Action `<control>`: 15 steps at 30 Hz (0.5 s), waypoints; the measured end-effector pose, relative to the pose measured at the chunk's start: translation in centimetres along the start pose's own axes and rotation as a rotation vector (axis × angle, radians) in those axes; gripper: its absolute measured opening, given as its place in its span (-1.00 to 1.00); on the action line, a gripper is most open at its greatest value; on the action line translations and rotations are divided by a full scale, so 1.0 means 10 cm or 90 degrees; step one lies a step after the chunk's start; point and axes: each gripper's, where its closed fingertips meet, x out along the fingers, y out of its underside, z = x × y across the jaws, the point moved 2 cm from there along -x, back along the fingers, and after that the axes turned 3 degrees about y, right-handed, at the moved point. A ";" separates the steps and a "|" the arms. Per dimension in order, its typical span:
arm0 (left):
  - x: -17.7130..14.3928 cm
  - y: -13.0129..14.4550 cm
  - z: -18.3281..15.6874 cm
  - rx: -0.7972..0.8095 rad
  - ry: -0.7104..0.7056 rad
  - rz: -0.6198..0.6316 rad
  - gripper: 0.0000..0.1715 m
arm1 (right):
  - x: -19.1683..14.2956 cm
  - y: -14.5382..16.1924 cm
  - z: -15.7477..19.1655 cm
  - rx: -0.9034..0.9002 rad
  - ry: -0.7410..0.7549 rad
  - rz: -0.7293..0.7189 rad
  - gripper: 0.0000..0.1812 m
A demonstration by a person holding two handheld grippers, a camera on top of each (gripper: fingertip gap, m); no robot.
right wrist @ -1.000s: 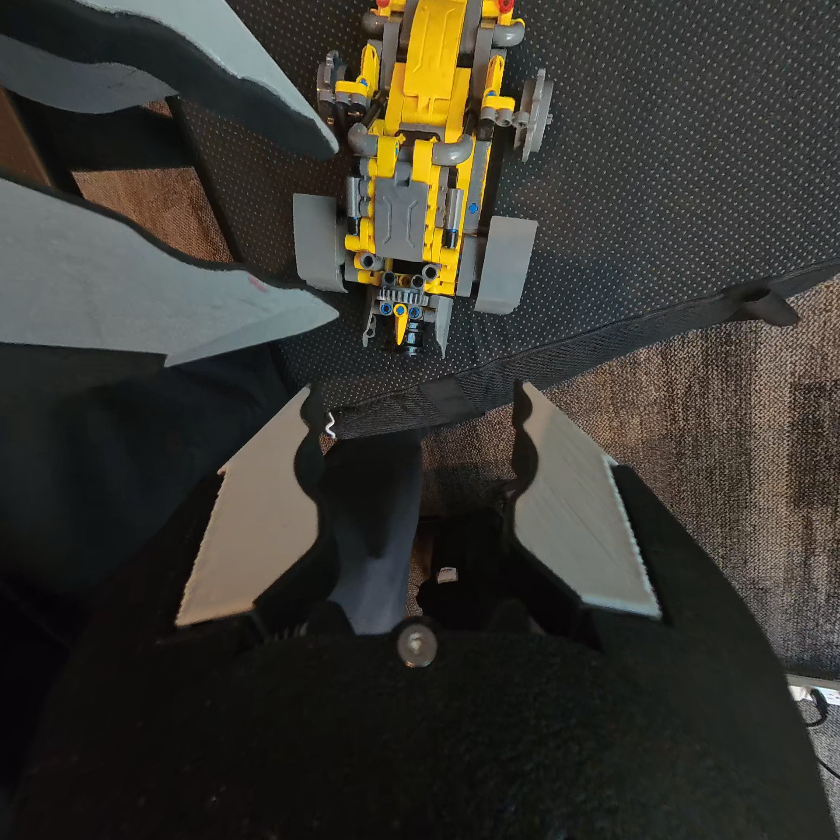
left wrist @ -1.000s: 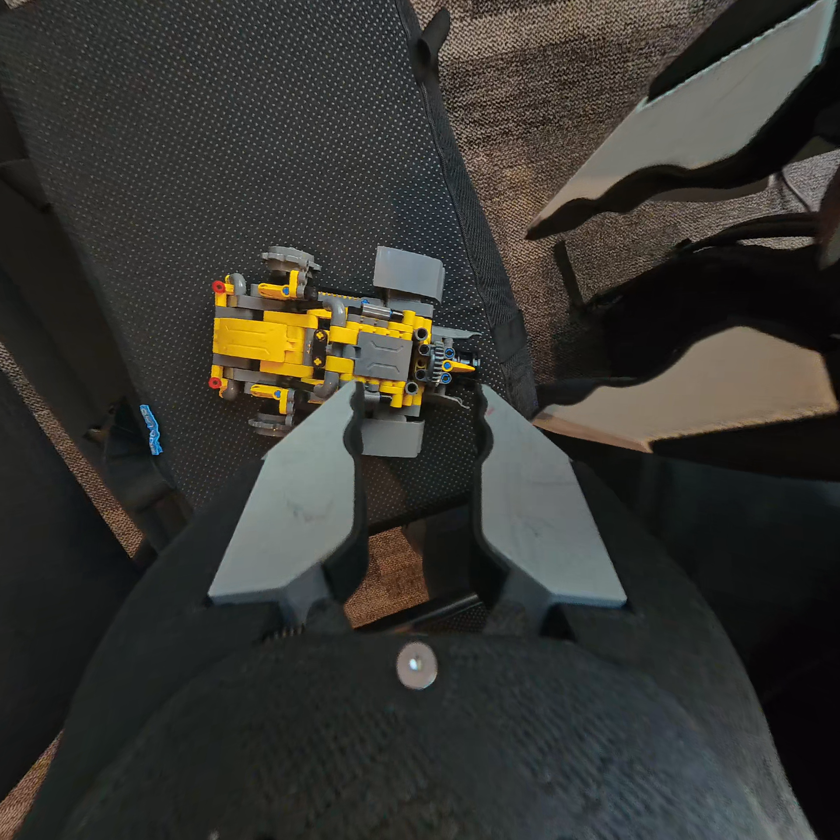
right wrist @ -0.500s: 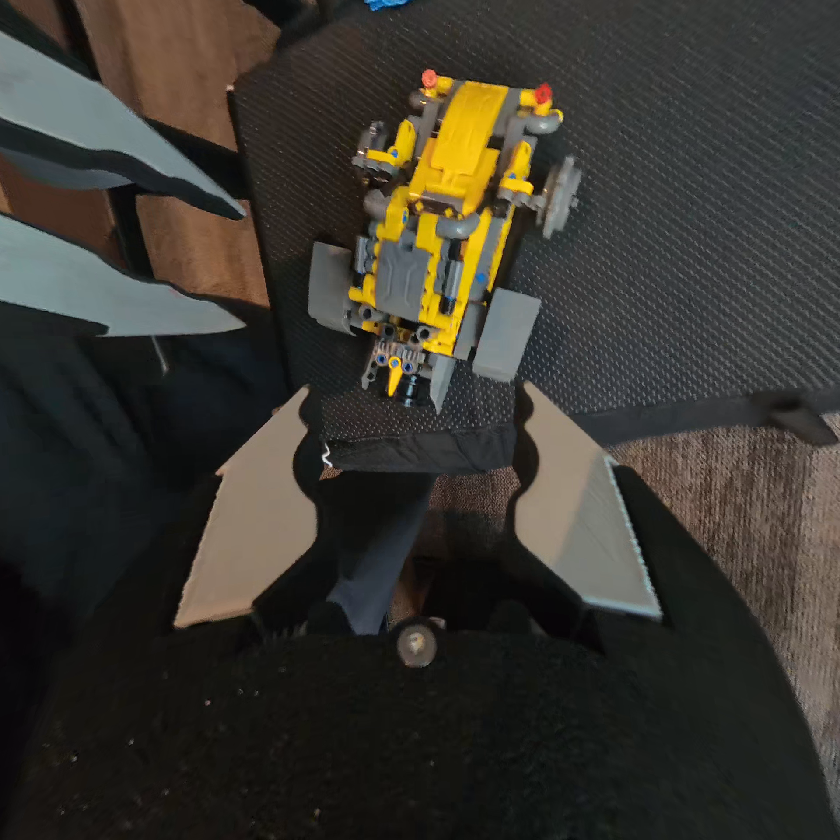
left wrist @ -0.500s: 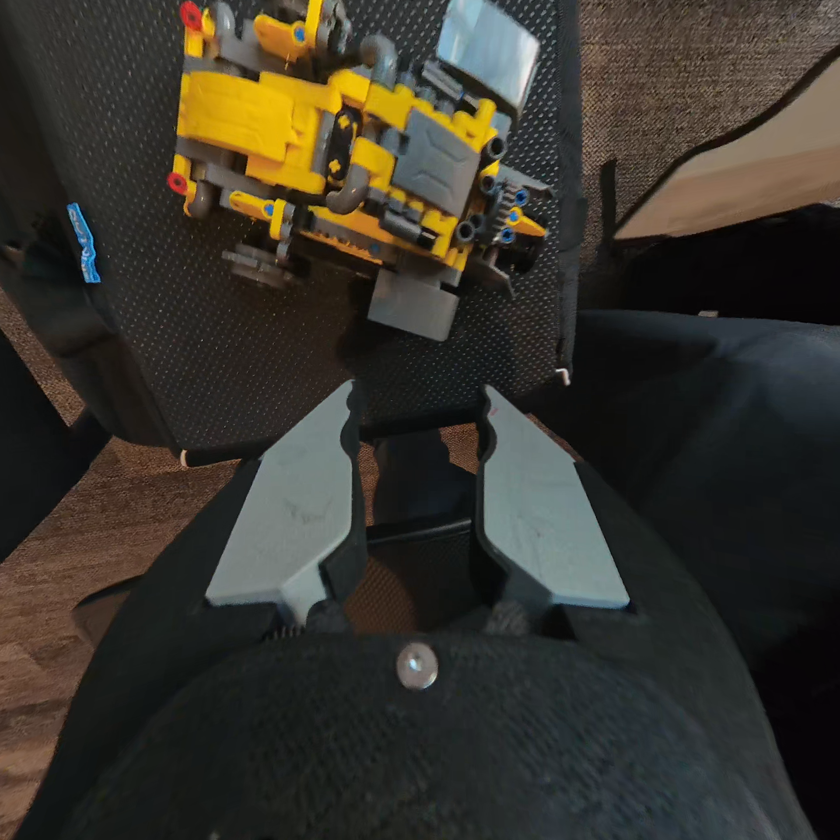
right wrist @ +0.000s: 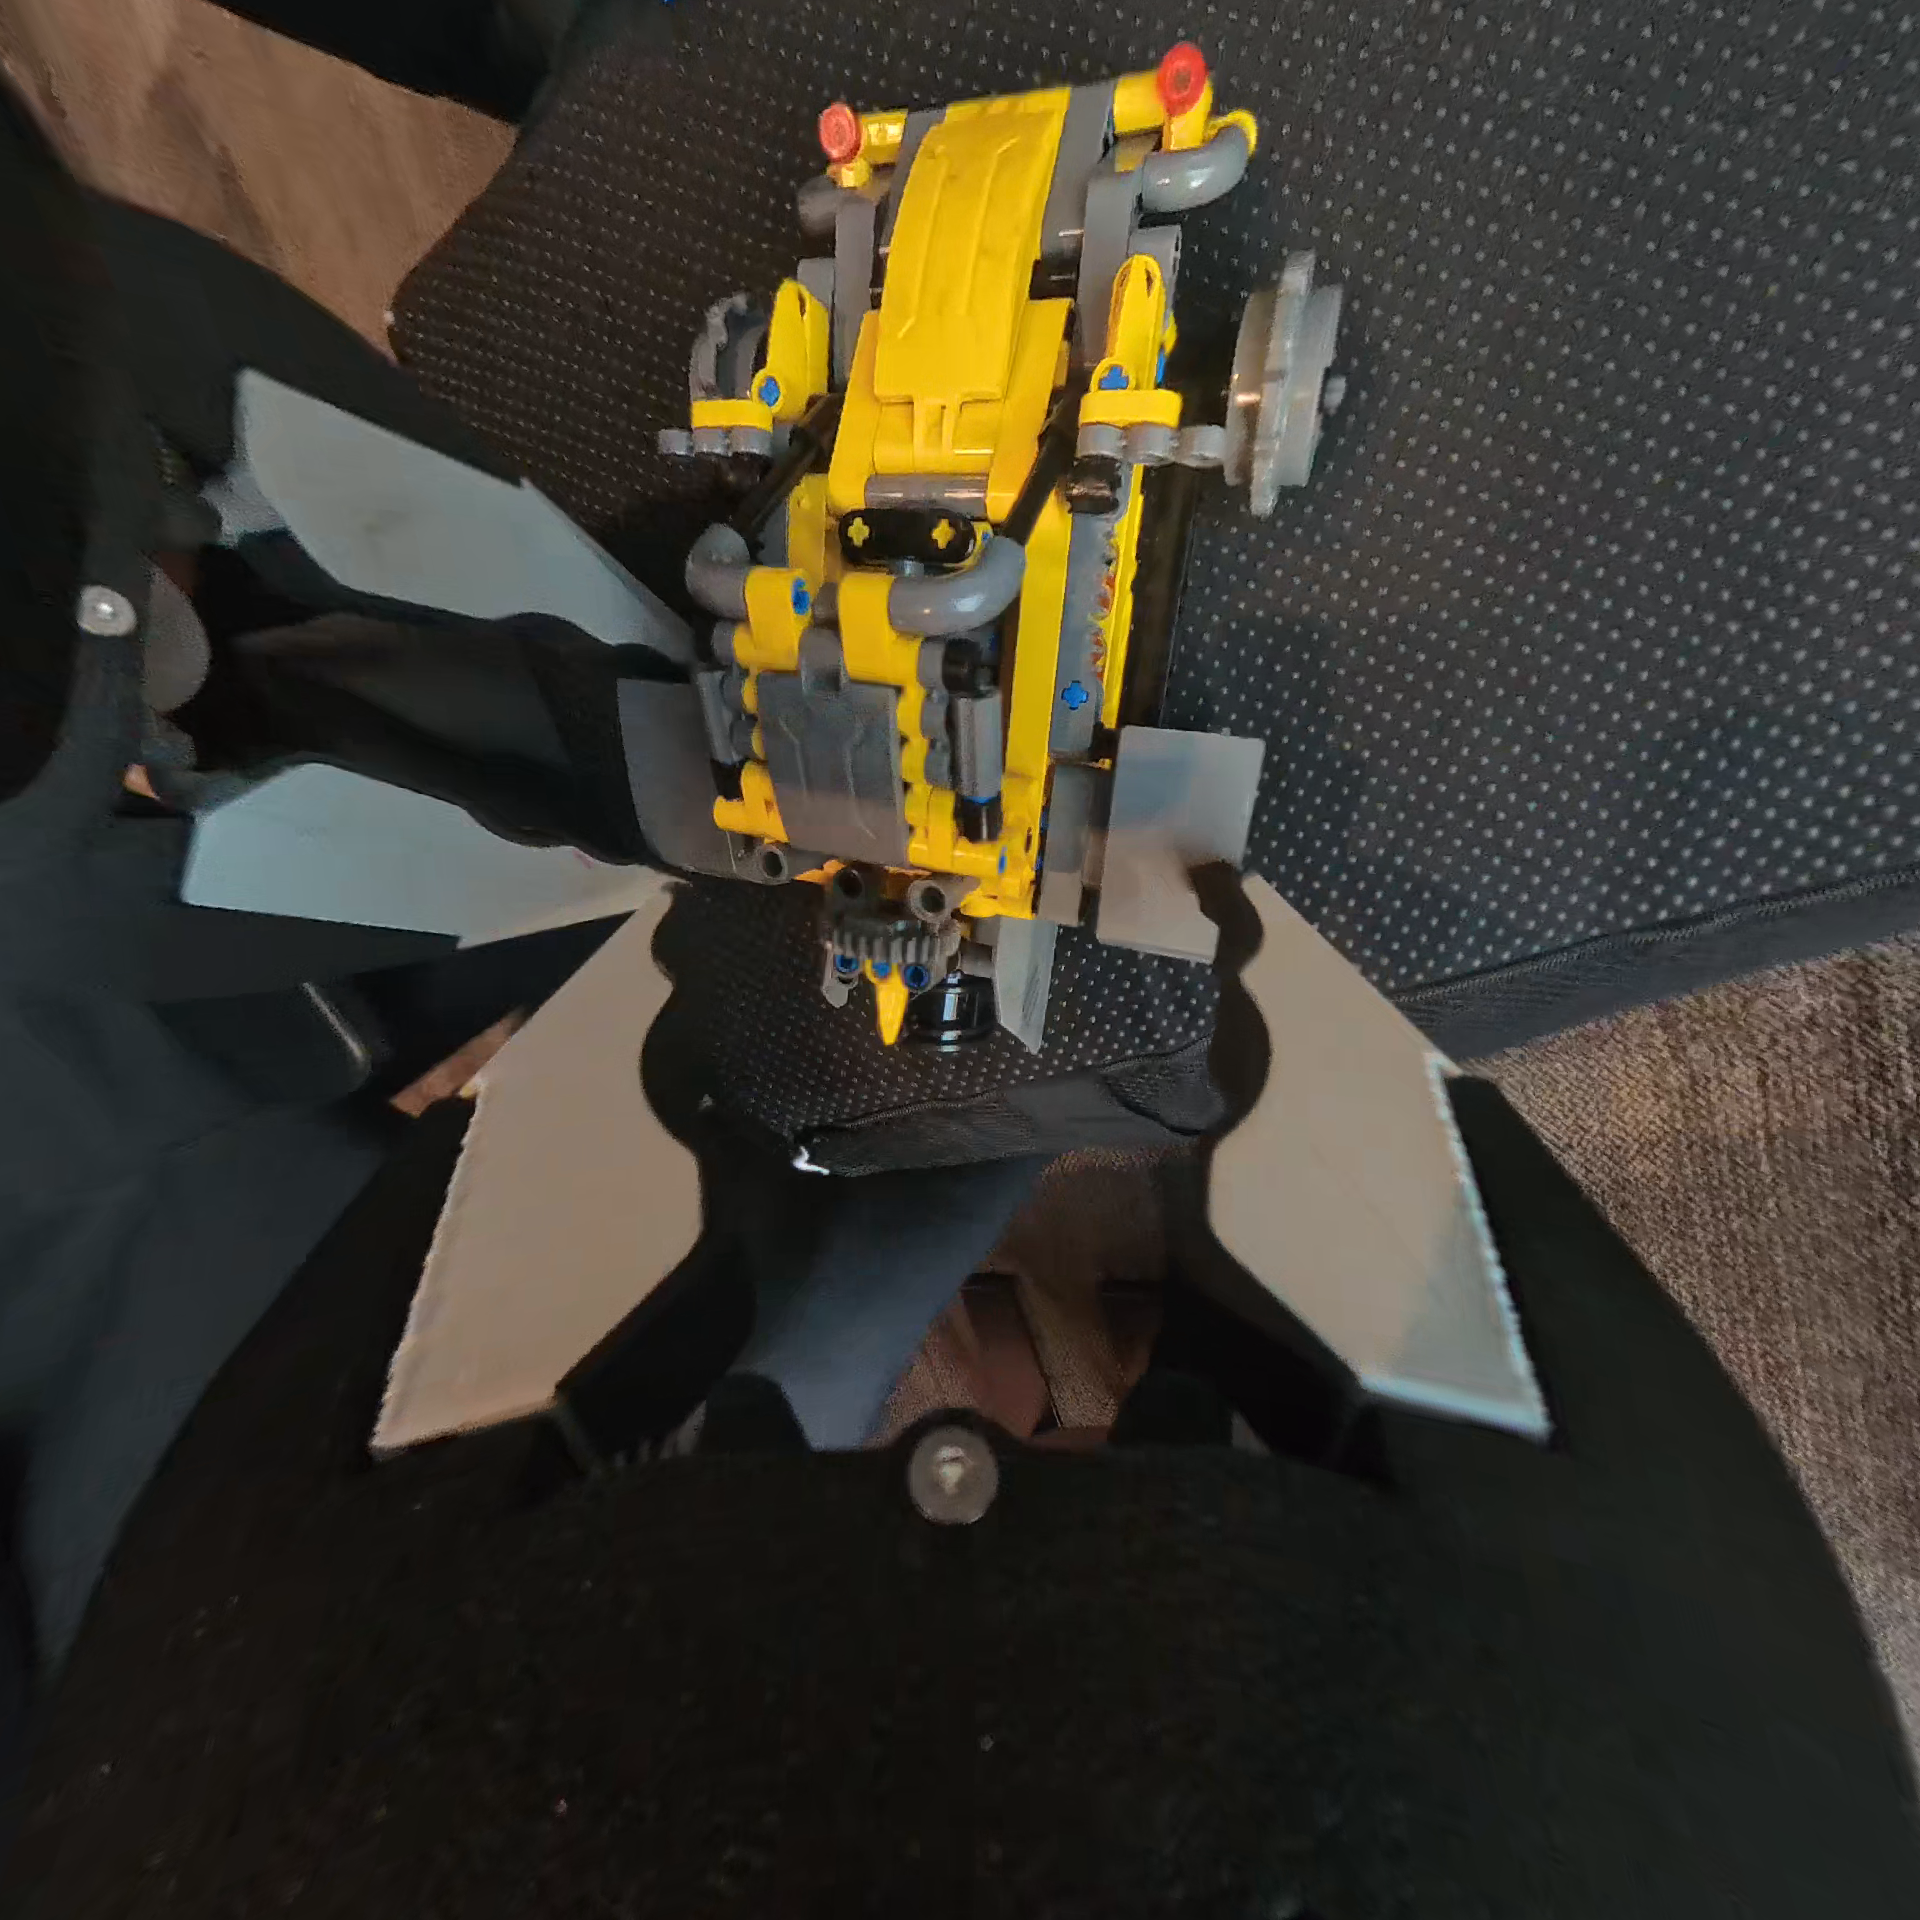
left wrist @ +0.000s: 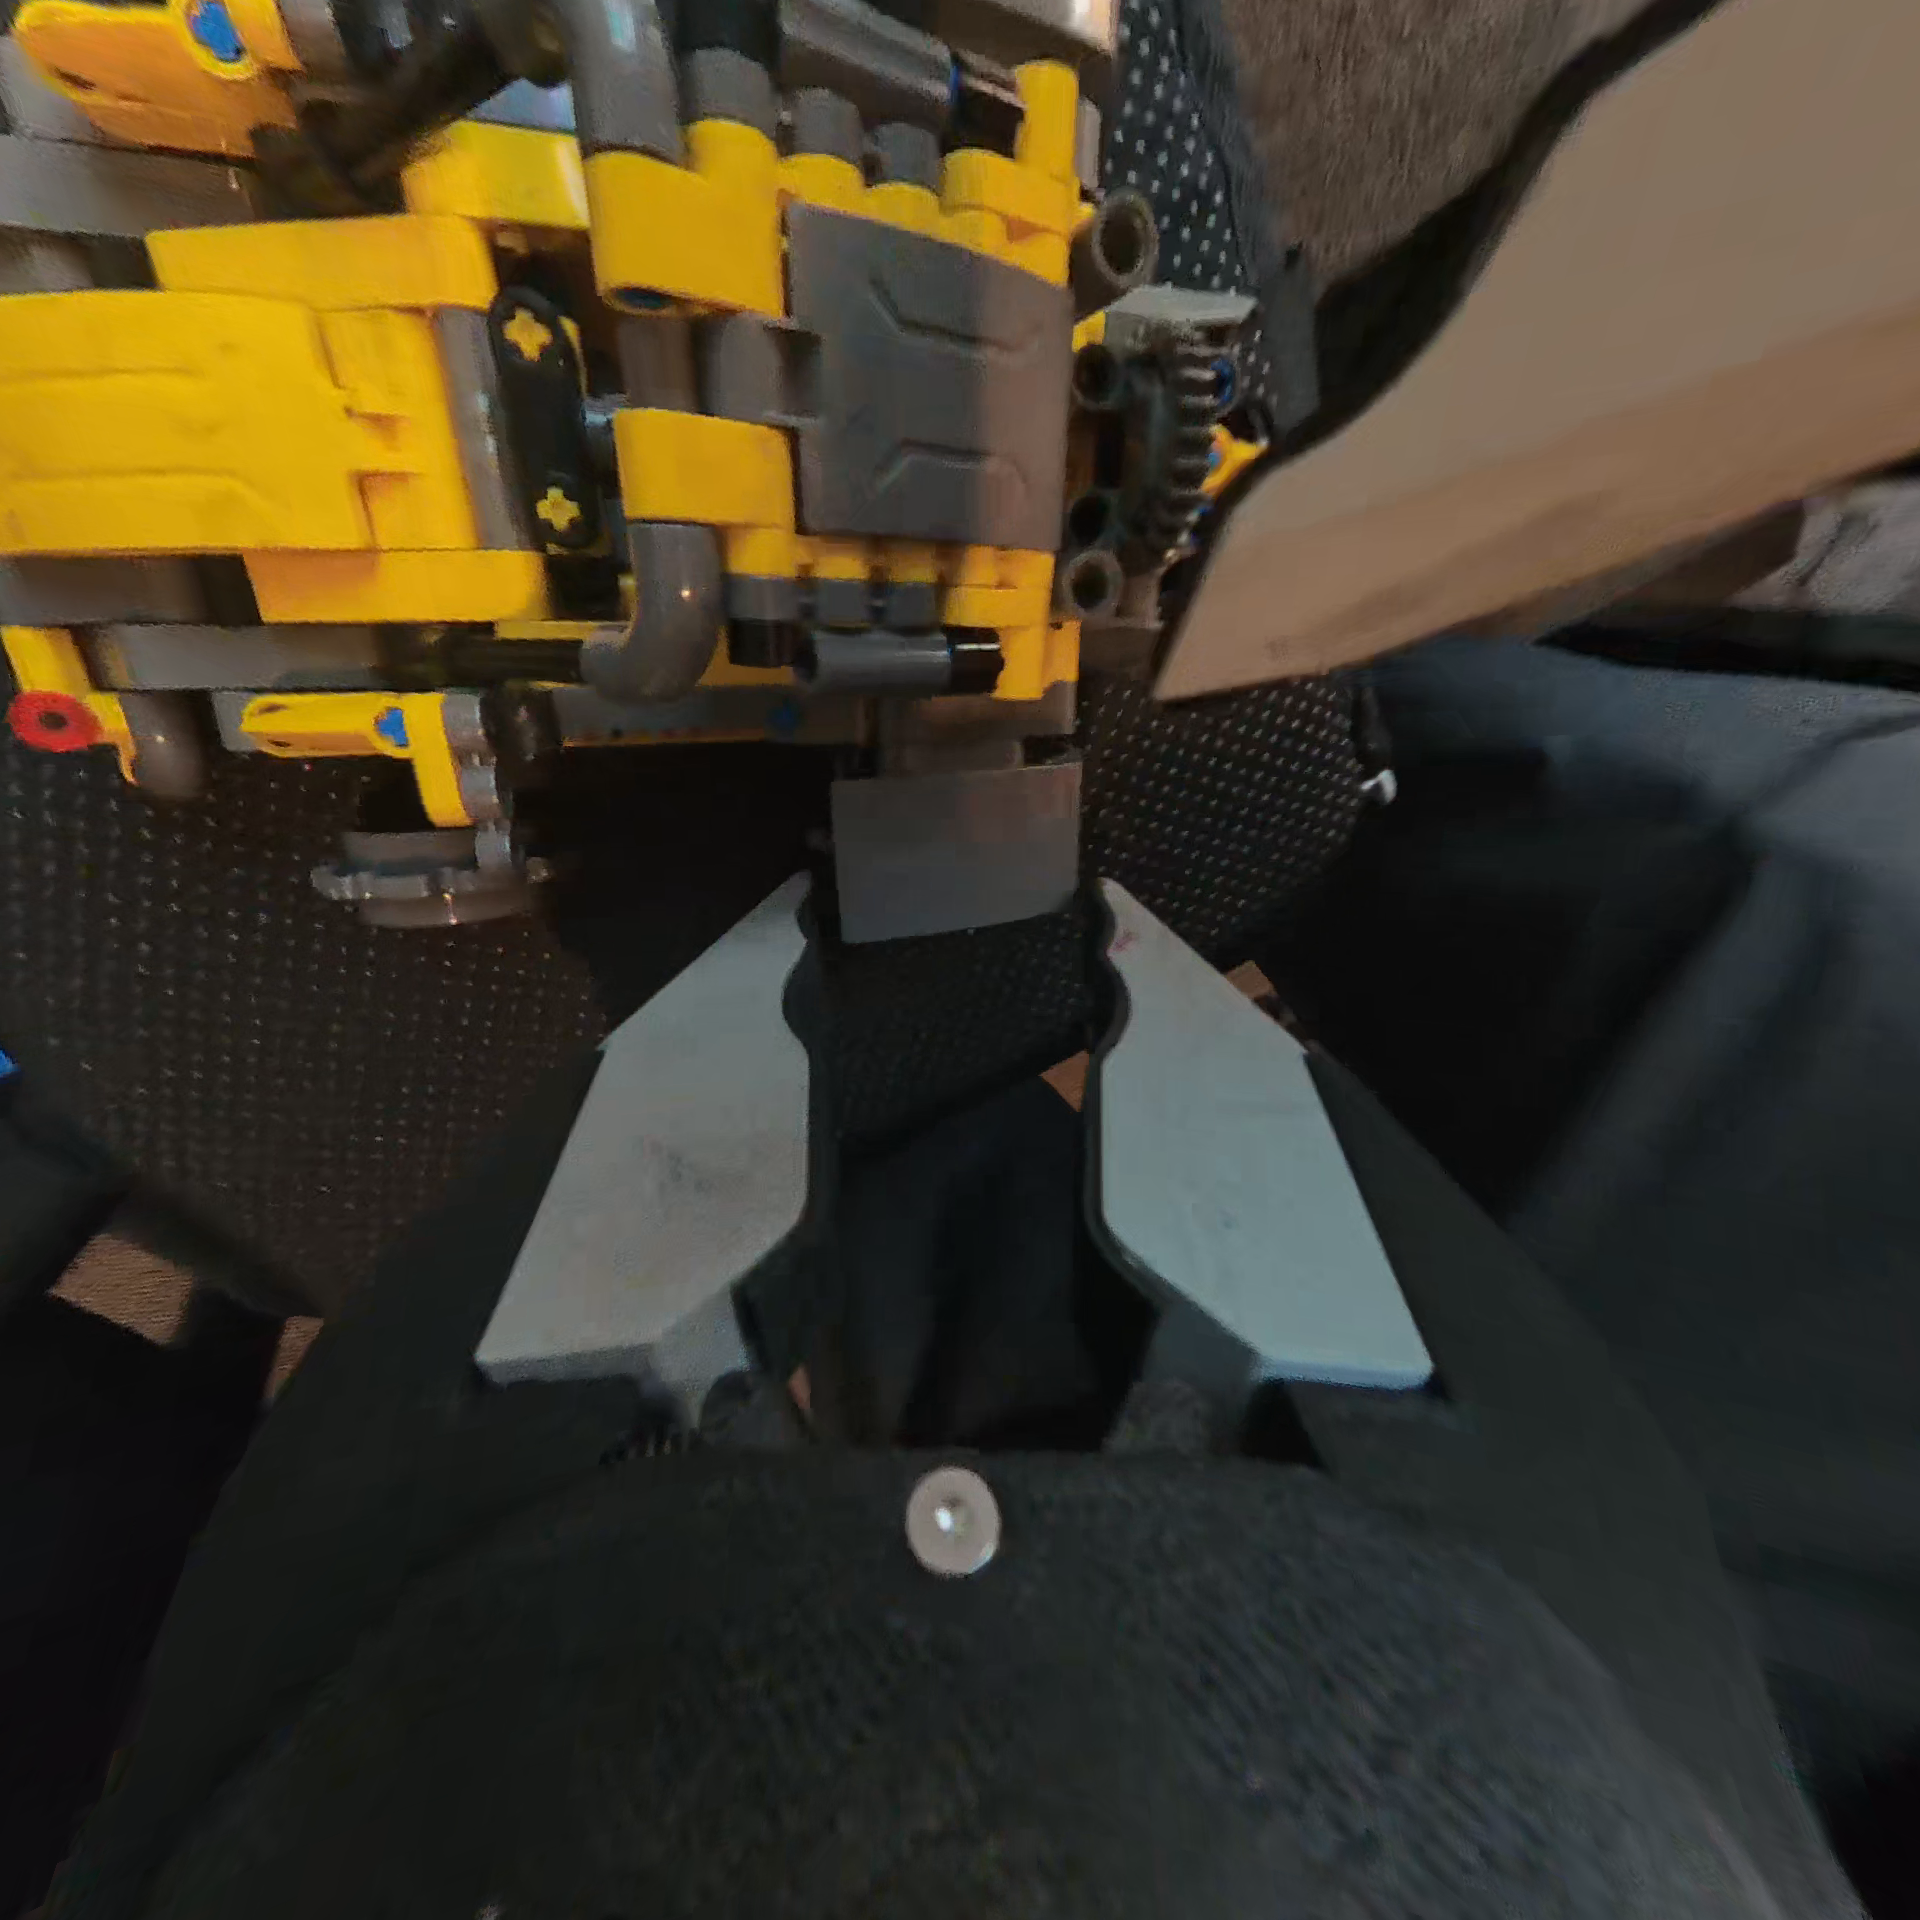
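Note:
A yellow and grey brick-built toy vehicle (left wrist: 416,416) lies on a black dotted fabric pad (left wrist: 260,1039). My left gripper (left wrist: 956,914) is open, and its tips stand on either side of the toy's grey side panel (left wrist: 956,852). In the right wrist view the toy (right wrist: 966,416) points its front end at my right gripper (right wrist: 945,935). That gripper is wide open around the front end. Its right fingertip (right wrist: 1236,914) is at the other grey side panel (right wrist: 1174,821). The left gripper's fingers (right wrist: 416,520) come in from the left there.
The pad (right wrist: 1558,520) lies on grey-brown carpet (right wrist: 1714,1143), with its hemmed edge just below the toy's front. Brown floor (right wrist: 260,135) shows at the top left. Dark cloth (left wrist: 1662,935) fills the right of the left wrist view, under the right gripper's finger (left wrist: 1558,364). My right gripper's tips are some 8 cm from the toy (right wrist: 966,416).
Both grippers have closed in on the toy. The left tips have gone from short of the grey side panel to either side of it. The right tips have reached the front end.

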 end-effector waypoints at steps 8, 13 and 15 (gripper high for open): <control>-0.05 -0.11 0.09 0.099 0.025 0.022 -0.32 | -0.08 0.04 -0.01 -0.073 0.053 0.018 0.08; -0.02 -0.09 0.04 0.039 0.020 0.002 -0.37 | -0.17 0.07 -0.34 -0.273 0.041 0.078 0.09; 0.04 -0.09 0.01 -0.010 0.018 -0.011 -0.37 | -0.10 0.06 -0.41 -0.352 0.019 0.101 0.09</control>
